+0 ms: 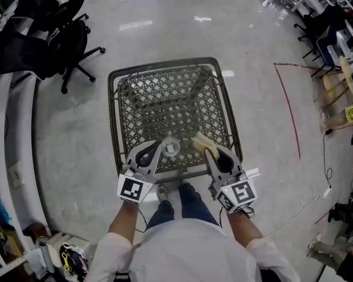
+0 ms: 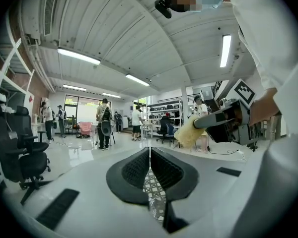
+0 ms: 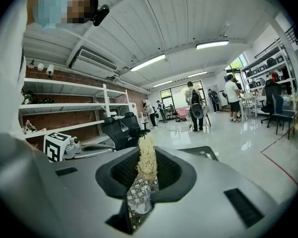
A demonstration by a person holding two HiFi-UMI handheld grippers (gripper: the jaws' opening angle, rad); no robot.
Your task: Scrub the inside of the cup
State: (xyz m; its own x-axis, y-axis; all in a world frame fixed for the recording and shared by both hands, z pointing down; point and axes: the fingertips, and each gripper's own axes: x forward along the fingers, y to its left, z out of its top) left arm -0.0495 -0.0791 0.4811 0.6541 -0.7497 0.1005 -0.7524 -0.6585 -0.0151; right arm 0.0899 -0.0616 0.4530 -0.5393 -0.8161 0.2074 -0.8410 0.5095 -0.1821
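Note:
A clear cup [image 1: 170, 147] stands upright on the near part of a wire-mesh table [image 1: 165, 98]. It also shows through the gap under the jaws in the right gripper view [image 3: 141, 199]. My left gripper [image 1: 158, 148] [image 2: 149, 155] hovers just left of the cup, jaws shut, with nothing visible between them. Whether it touches the cup I cannot tell. My right gripper [image 1: 209, 152] [image 3: 147, 171] sits just right of the cup and is shut on a pale yellow fibre brush [image 1: 200, 141] [image 3: 147, 156], whose head points forward. In the left gripper view the brush [image 2: 188, 133] juts left from the right gripper.
The mesh table has a dark raised rim [image 1: 113, 122]. Black office chairs [image 1: 65, 40] stand at the far left, a white bench [image 1: 12, 151] runs along the left, and red floor tape [image 1: 289, 107] lies to the right. Several people stand far off [image 2: 105, 123].

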